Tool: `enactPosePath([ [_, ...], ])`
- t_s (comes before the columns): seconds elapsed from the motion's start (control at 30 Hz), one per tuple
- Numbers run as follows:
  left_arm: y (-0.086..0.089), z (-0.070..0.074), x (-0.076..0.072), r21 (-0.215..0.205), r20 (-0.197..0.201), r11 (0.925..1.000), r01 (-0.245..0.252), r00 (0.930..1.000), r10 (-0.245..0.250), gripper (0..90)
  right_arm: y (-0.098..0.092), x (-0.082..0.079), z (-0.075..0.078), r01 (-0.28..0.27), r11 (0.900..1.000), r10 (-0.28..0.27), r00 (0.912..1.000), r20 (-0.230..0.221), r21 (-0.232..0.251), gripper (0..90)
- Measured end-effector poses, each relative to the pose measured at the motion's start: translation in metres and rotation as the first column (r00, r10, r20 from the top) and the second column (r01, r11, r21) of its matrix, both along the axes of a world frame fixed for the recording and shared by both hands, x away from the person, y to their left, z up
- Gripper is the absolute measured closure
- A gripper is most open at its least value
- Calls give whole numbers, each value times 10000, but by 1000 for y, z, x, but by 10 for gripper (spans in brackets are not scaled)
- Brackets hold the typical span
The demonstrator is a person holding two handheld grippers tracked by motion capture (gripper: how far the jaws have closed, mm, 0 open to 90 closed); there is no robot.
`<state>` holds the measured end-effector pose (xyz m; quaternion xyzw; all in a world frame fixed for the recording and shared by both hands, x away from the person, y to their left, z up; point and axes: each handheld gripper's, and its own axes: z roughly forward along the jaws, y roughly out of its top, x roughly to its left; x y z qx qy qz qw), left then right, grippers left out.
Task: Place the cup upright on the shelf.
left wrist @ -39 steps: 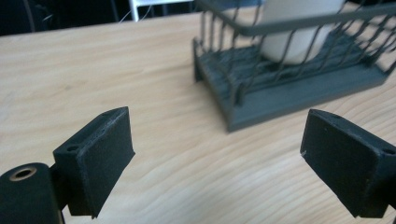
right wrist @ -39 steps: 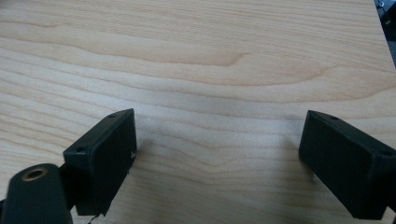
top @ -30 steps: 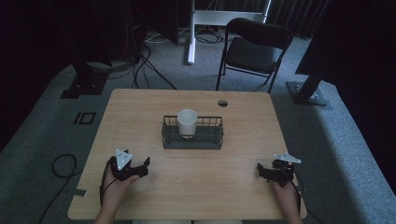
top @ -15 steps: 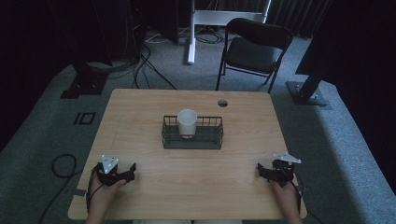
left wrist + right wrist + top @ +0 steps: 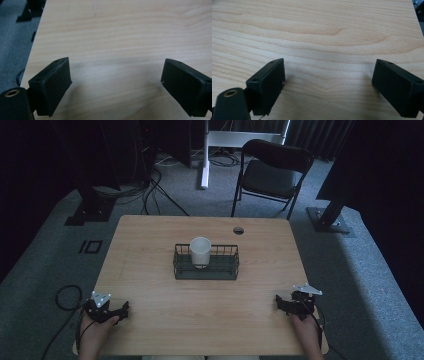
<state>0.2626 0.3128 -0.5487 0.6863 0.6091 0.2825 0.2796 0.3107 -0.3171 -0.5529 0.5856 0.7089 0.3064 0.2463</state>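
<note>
high: above, facing forward-down | claw cameras: close over table (image 5: 150,245), shared

So there's a light wooden table (image 5: 150,250) with a black wire basket (image 5: 205,263) sitting about in the middle, and a white cup (image 5: 200,252) standing upright in its left half. Left gripper (image 5: 111,310) is down by the near left corner, right gripper (image 5: 288,304) by the near right corner, both low over the wood and well apart from the basket. Black folding chair (image 5: 270,174) behind the table, cables (image 5: 155,180) on the grey carpet
</note>
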Motion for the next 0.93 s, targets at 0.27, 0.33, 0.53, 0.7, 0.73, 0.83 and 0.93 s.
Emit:
enactPosePath([
  [0.27, 0, -1, 4, -397, -378, 9991, 146, 9992, -161, 94, 0, 0, 0, -1, 10000, 1, 10000, 0, -1, 108],
  [0.33, -2, -1, 4, -371, -406, 9993, -13, 9992, -2, 91, 0, 0, 0, -1, 10000, 1, 10000, 0, -2, 108],
  [0.53, -3, -1, 5, -386, -379, 9992, -130, 9992, 115, 91, 0, 0, 0, -1, 10000, 1, 10000, 2, -3, 108],
  [0.7, -2, -1, 5, -417, -361, 9989, -206, 9992, 191, 92, 0, 0, 0, -1, 10000, 1, 10000, 1, -4, 108],
  [0.73, -2, -1, 5, -413, -362, 9989, -225, 9991, 210, 92, 0, 0, 0, 1, 10000, -1, 10000, 4, -1, 108],
  [0.83, -2, -1, 5, -413, -358, 9989, -236, 9991, 221, 92, 0, 0, 0, 1, 10000, -1, 10000, 2, -1, 108],
  [0.93, -2, -1, 5, -407, -364, 9989, -233, 9991, 218, 92, 0, 0, 0, 0, 10000, 0, 10000, 0, -3, 108],
])
